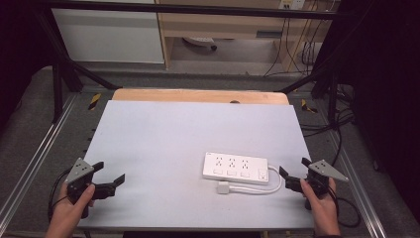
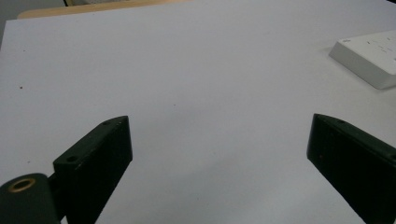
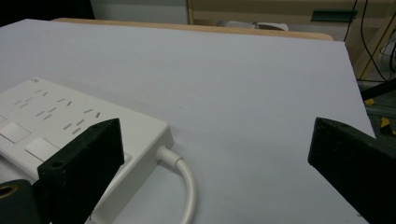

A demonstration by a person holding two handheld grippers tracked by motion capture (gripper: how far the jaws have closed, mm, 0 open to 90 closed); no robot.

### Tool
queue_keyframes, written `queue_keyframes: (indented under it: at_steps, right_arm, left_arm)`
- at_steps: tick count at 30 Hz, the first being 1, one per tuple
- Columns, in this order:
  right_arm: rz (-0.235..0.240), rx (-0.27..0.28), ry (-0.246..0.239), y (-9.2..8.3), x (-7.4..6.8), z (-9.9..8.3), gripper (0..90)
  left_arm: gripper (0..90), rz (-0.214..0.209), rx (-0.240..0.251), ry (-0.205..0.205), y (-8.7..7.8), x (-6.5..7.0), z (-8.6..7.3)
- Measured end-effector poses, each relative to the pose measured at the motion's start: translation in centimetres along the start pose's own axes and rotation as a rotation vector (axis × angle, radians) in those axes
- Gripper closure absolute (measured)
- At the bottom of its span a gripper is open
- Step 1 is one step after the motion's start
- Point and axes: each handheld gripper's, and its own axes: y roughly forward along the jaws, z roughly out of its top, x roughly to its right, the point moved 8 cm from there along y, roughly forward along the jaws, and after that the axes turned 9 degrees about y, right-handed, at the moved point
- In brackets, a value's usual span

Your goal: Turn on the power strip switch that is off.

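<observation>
The strip (image 1: 235, 167) lies flat at the desk's (image 1: 163, 134) four o'clock, cord (image 1: 257, 189) looping back to a plug (image 1: 223, 187) at six of it. Right tool (image 1: 288, 180), spread and empty, sits just off the cord end; left tool (image 1: 110, 176), also spread, waits at eight o'clock. A careless reach could snag the loop and drag the strip askew.
</observation>
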Motion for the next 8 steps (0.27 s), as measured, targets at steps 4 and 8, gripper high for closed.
queue_keyframes:
  at_steps: [4,8]
  right_arm:
    - [-0.007,-0.018,0.005,0.0,0.5,-0.6,4.6]
    - [-0.025,-0.068,0.007,0.4,0.9,-1.6,4.6]
  left_arm:
    - [6.9,-0.001,0.001,-0.001,0.0,0.0,0.0]
    - [6.8,-0.002,0.002,0.001,0.0,0.0,0.0]
